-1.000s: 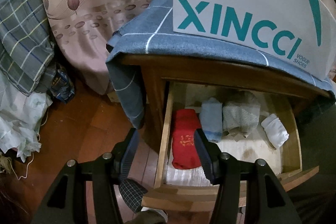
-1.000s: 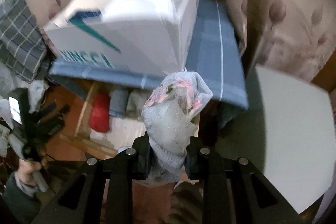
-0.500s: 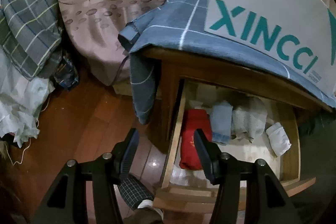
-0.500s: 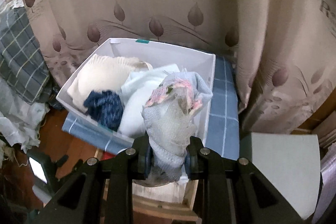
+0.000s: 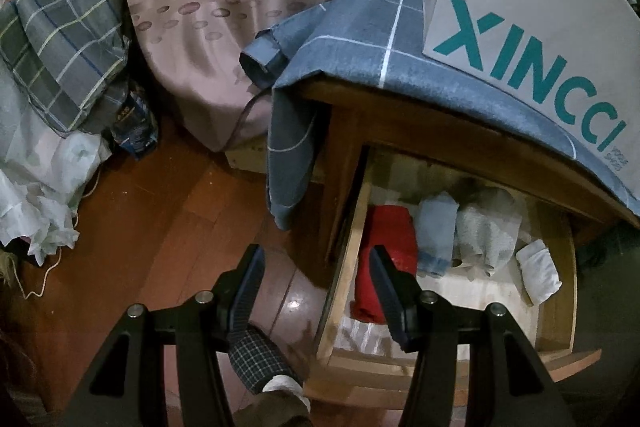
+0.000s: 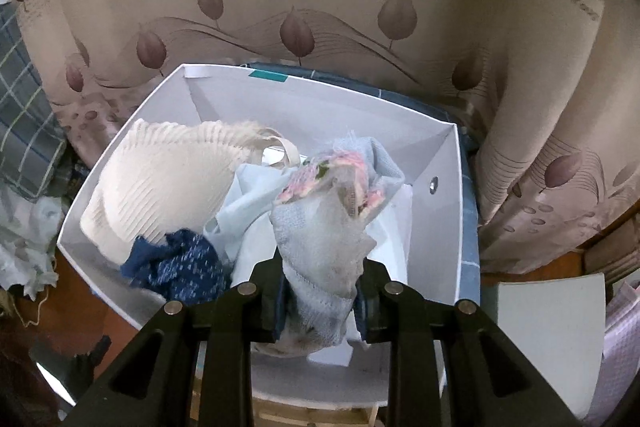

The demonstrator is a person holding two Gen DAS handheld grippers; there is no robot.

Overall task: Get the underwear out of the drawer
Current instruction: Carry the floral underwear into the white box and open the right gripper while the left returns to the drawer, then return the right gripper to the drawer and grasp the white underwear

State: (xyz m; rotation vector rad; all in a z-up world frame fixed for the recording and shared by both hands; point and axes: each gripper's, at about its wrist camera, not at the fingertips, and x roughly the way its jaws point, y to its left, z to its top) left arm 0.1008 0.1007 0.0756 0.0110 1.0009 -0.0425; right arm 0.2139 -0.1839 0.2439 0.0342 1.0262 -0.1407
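My right gripper [image 6: 323, 281] holds a pale blue-grey pair of underwear [image 6: 324, 227] with pink trim between its pads, and its jaws are opening. It hangs over the open white shoe box [image 6: 440, 187], above the clothes inside. In the left wrist view the wooden drawer [image 5: 350, 227] stands open under that box [image 5: 520, 7]. The drawer holds a red garment [image 5: 386, 231], a light blue one [image 5: 438, 227], a grey-white one [image 5: 486, 235] and a white roll [image 5: 538, 271]. My left gripper [image 5: 316, 255] is open and holds nothing, poised over the drawer's left edge.
A blue checked cloth [image 5: 360, 39] covers the cabinet top and hangs down its left side. A leaf-patterned curtain [image 6: 300, 7] hangs behind. Plaid bedding [image 5: 60, 39] lies left on the wooden floor [image 5: 160, 227]. A cream bra [image 6: 168, 179] and a dark blue garment [image 6: 176, 267] lie in the box.
My right gripper has carried the underwear from in front of the cabinet to above the open box. The left view has shifted a little, with the drawer now further right.
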